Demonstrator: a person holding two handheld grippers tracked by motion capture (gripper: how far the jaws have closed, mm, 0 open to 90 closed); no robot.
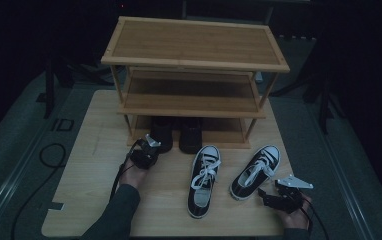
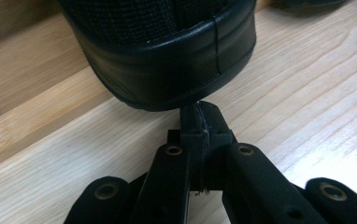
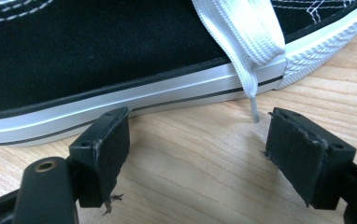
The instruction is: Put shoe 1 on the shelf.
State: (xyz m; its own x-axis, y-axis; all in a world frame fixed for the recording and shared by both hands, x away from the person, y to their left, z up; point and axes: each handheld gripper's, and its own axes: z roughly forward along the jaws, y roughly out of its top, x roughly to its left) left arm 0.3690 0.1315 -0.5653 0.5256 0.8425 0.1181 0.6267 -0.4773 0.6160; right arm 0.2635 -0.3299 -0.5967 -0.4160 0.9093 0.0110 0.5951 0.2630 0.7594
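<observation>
Three-tier bamboo shoe rack (image 1: 194, 47) stands at the back of the wooden table (image 1: 94, 200); two all-black shoes sit on its bottom shelf. I have the left gripper (image 1: 151, 145) at the heel of the left black shoe (image 1: 162, 134), jaws pinched together with nothing between them, tips touching or just short of the heel's rubber rim (image 2: 167, 79). My read: I'm nudging that shoe deeper onto the shelf. To do it well, push low and square on the heel, or the shoe may swing into its mate (image 1: 191, 135) just beside it.

Two black-and-white sneakers lie on the table in front. The right gripper (image 1: 266, 196) hovers with jaws wide, empty, near the sole of the right sneaker (image 1: 255, 171); a white lace (image 3: 242, 42) dangles between the pads and could snag. The middle sneaker (image 1: 203, 180) sits apart, not in the way.
</observation>
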